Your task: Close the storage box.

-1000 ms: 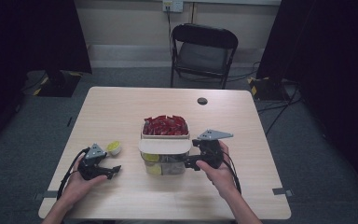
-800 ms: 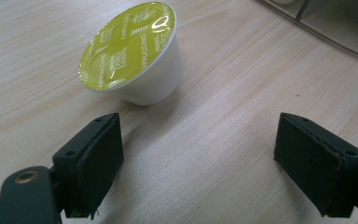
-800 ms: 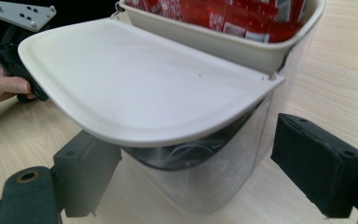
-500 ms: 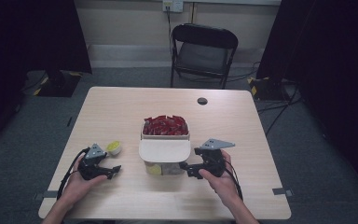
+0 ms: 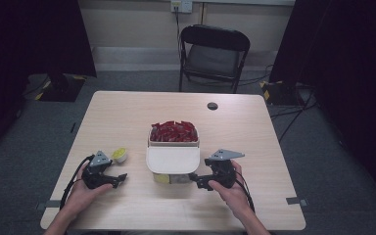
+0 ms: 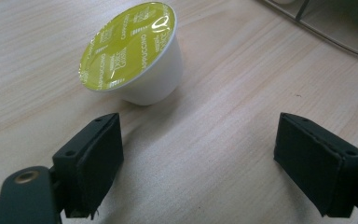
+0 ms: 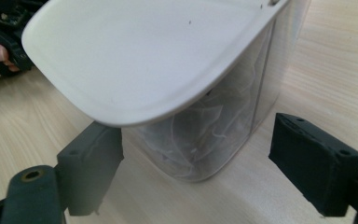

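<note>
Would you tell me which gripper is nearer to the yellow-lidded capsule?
Left. The left gripper sits just short of the capsule, jaws open; the right gripper is across the container.

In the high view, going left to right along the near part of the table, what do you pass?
Left gripper → coffee capsule with yellow-green lid → white-lidded clear container → right gripper, jaws open, which have just been closing a little, nothing gripped.

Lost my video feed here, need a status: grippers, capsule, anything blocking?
Left gripper open, coffee capsule lying just ahead, untouched. Right gripper open, jaws just been closing, nothing gripped, at the clear bin under its white lid. Path clear.
</note>
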The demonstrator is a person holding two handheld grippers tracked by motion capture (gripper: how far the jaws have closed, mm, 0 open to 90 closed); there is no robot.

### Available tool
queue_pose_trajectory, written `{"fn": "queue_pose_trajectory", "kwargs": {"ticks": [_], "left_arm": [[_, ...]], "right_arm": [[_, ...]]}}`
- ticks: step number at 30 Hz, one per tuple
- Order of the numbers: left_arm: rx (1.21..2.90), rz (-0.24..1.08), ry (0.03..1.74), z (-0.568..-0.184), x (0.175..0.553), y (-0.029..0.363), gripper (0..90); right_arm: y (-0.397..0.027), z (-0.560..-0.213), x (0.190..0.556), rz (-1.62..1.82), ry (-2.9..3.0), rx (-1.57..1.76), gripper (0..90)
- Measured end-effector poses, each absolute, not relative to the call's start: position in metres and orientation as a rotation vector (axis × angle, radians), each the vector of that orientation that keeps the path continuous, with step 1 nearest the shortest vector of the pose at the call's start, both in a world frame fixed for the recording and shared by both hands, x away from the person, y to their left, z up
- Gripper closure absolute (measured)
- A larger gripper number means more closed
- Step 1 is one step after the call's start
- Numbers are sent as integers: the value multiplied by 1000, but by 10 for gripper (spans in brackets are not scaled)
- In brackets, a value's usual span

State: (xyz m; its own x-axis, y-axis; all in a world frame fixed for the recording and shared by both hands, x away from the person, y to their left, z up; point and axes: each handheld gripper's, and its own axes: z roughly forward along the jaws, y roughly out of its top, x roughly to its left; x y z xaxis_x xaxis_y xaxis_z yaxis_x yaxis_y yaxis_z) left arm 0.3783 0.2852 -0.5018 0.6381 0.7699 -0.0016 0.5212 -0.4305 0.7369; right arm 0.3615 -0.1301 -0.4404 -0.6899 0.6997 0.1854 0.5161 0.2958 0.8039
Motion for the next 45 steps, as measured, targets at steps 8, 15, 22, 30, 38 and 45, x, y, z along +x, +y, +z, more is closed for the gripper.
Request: {"fn": "queue_pose_trajectory", "kwargs": {"ticks": [8, 15, 22, 30, 38, 45], "left_arm": [[2131, 439, 1002, -502, 378, 285, 150], [2130, 438, 1003, -502, 378, 285, 149], [2131, 439, 1002, -502, 378, 285, 150], [2137, 439, 999, -502, 379, 286, 149], [2125, 452, 1022, -502, 380, 288, 150], [2113, 458, 1041, -502, 381, 290, 150]], "right_arm": [[-136, -440, 361, 1331, 2357, 1127, 173], [-150, -435, 358, 1327, 2324, 1149, 173], [-164, -422, 362, 1352, 2257, 1171, 173], [-182, -418, 374, 1329, 2183, 1231, 164], [-210, -429, 390, 1210, 2135, 1317, 150], [-229, -439, 405, 1135, 2101, 1406, 149]]}}
